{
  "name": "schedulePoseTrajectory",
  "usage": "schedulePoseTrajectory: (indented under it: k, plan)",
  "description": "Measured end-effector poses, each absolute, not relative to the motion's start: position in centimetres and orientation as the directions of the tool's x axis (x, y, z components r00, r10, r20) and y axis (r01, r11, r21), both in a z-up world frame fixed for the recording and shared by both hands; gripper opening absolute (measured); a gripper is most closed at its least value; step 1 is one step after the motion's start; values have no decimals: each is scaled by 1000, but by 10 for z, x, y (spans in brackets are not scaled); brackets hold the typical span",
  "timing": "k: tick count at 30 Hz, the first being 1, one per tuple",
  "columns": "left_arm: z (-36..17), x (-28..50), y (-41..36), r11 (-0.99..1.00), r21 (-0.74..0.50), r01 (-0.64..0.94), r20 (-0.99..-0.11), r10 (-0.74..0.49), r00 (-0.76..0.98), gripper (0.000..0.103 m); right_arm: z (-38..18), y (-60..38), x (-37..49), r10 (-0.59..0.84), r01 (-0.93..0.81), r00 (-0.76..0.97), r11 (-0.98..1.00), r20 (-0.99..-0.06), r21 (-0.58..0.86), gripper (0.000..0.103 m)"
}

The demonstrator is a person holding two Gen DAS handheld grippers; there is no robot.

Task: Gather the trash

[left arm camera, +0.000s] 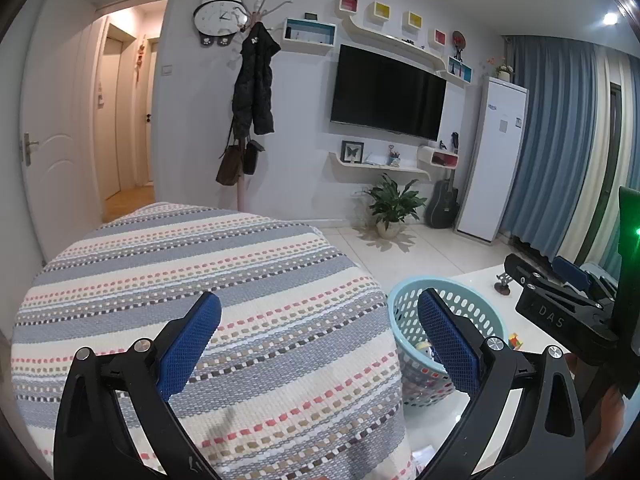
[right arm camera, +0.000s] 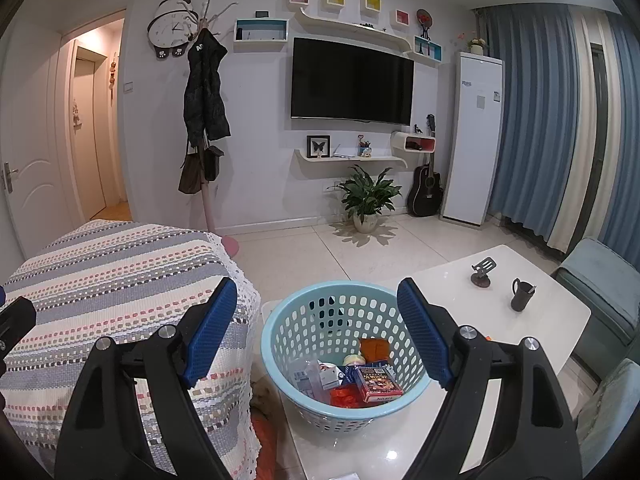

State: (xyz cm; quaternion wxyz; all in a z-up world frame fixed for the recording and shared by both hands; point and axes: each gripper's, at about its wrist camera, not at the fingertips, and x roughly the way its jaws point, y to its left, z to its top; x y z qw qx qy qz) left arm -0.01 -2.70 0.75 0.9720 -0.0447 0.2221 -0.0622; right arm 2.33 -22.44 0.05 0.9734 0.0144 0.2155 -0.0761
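**user_a:** So where are you at? From your right wrist view the blue basket point(right arm camera: 344, 356) sits on the white surface point(right arm camera: 500, 308), right at its near corner, just beside the striped cover point(right arm camera: 120, 280). The trash point(right arm camera: 360, 380) is already in it: a red box, an orange packet, some plastic wrappers, a small round thing. Both your tongs are spread wide with nothing between the pads. The right tongs point(right arm camera: 316, 332) hover over the basket's near rim, the left tongs point(left arm camera: 320, 344) are over the striped cover, with the basket point(left arm camera: 404, 320) off to their right.

**user_b:** Yeah, looks mostly collected to me. What could still bite you, I think:

1. The basket is close to the surface's edge. If you nudge its rim with a finger while reaching in, it could slide or tip toward the gap by the cover.
2. There's something orange on the floor point(right arm camera: 264, 432) under that gap, can't tell what. If it's trash, you'd be reaching low between cover and surface, easy to snag the fabric.
3. The phone stand point(right arm camera: 484, 272) and dark cup point(right arm camera: 522, 294) sit well apart from the basket, but a wide swing of your right arm could knock them.
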Motion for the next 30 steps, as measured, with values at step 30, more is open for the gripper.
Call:
schedulePoseTrajectory:
  k: [30]
  plan:
    - [8,3,-23,991,-89,97,-435,-126,891,96,-1,-222,29,-129,135,895,991,-426,-15,78]
